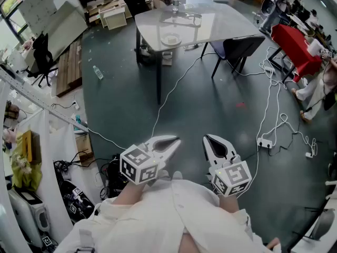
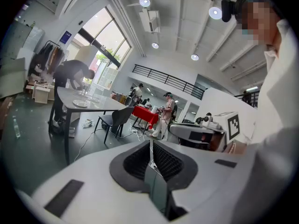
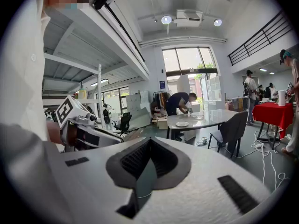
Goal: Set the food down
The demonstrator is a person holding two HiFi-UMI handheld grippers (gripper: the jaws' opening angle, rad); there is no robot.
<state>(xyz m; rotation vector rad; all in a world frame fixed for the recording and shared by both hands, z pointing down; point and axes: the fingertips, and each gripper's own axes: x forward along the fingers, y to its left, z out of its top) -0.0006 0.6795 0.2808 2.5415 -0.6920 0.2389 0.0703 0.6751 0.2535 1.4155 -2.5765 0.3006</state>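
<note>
A grey table (image 1: 226,22) on dark legs stands on the dark floor (image 1: 210,117). A white plate (image 1: 171,38) lies near its nearer edge and a clear bottle (image 1: 175,0) is at the far edge (what glints between them cannot be made out). On the floor lie white cables (image 1: 176,83), a power strip (image 1: 264,142), a plastic bottle (image 1: 98,72) on its side and wooden boards (image 1: 68,70). A dark chair (image 1: 239,47) stands at the table's right corner.

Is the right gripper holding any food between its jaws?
No, in the right gripper view the right gripper has its jaws closed together, and nothing is between them.
</note>
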